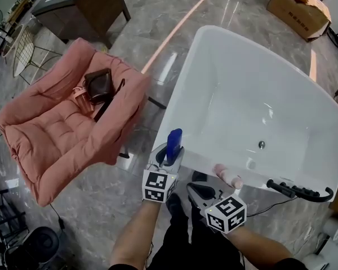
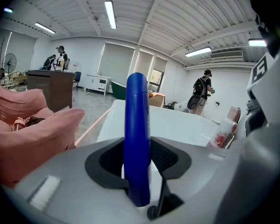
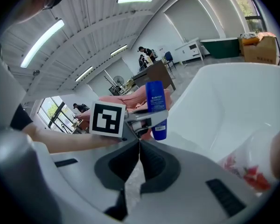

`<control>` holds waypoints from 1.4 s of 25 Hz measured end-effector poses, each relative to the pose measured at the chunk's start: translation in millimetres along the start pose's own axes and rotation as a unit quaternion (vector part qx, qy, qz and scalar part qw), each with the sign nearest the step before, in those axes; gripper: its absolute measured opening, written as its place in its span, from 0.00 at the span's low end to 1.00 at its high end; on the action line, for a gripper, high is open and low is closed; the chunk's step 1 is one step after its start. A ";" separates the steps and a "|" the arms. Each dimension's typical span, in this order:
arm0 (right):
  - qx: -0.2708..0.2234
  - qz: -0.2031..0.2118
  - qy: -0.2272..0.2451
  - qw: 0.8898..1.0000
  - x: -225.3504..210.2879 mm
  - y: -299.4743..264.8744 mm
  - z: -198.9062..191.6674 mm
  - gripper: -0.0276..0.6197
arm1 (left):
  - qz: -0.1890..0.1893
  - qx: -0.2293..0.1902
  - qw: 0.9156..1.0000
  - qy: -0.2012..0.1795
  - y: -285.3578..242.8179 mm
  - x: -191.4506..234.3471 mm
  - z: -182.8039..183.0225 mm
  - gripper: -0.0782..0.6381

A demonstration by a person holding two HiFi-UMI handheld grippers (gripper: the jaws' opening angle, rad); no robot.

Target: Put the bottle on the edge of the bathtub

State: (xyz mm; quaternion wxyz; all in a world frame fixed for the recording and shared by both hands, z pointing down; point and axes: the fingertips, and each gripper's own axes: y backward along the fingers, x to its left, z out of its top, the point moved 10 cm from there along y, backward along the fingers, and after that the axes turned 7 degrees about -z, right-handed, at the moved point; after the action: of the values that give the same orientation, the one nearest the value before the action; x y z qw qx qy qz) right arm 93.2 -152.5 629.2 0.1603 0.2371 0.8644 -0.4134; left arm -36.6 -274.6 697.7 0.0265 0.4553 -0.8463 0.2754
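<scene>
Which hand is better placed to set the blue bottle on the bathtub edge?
Left. The left tongs grip the blue bottle, upright, close to the bathtub edge. The right tongs are shut and empty.

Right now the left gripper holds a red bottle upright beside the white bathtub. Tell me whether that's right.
Not quite: the bottle is blue, not red. The left gripper view shows it standing upright between the jaws of the left gripper, beside the white bathtub.

White bathtub (image 1: 231, 77), blue bottle (image 1: 174, 145), pink cushion (image 1: 56, 128) (quilted), grey marbled floor (image 1: 101, 207), brown box (image 1: 296, 10)
</scene>
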 end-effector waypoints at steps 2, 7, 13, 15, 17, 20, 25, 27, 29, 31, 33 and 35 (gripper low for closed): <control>0.004 -0.001 -0.005 1.000 -2.2 -4.7 -2.4 0.06 | 0.000 -0.008 1.000 -0.003 -3.5 5.8 -3.4 0.34; 0.013 -0.008 -0.010 1.000 -3.5 -10.2 -10.4 0.06 | 0.017 -0.034 0.998 -0.045 -4.4 12.9 -18.7 0.34; 0.033 -0.012 -0.010 0.999 3.4 -23.1 -28.5 0.06 | 0.019 -0.052 0.997 -0.061 3.2 23.5 -42.5 0.34; 0.038 -0.012 -0.013 0.999 6.4 -26.2 -31.5 0.06 | 0.019 -0.045 0.997 -0.061 4.7 25.1 -45.2 0.34; 0.038 -0.012 -0.015 0.999 10.1 -27.2 -31.5 0.06 | 0.019 -0.034 0.998 -0.058 6.8 25.9 -48.8 0.34; 0.033 -0.010 -0.015 0.999 14.3 -27.7 -28.4 0.06 | 0.010 -0.030 0.998 -0.047 7.4 26.7 -46.3 0.33; 0.028 -0.018 -0.020 0.999 12.0 -28.2 -26.6 0.06 | -0.026 -0.066 0.996 -0.049 -10.7 24.2 -16.4 0.33; 0.027 -0.024 -0.024 0.999 8.3 -26.6 -28.1 0.06 | -0.039 -0.073 0.995 -0.059 -27.4 23.0 -6.4 0.34; 0.027 -0.030 -0.029 0.999 4.3 -25.9 -30.3 0.06 | -0.040 -0.076 0.994 -0.062 -41.0 24.7 -2.4 0.34; 0.028 -0.034 -0.033 0.999 -0.1 -24.4 -31.9 0.06 | -0.035 -0.079 0.995 -0.059 -47.8 27.3 -3.2 0.34; 0.029 -0.037 -0.034 0.998 -5.2 -21.2 -32.9 0.06 | -0.029 -0.077 0.995 -0.054 -51.3 28.7 -7.4 0.34; 0.031 -0.041 -0.035 0.998 -9.8 -18.5 -33.9 0.06 | -0.024 -0.069 0.996 -0.052 -55.1 30.2 -12.0 0.34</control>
State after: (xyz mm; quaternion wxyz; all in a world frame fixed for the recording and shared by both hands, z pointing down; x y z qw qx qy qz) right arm 88.6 -138.5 666.3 0.1662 0.1919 0.8537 -0.4546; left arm -13.4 -315.5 741.1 0.0206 0.4859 -0.8525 0.1915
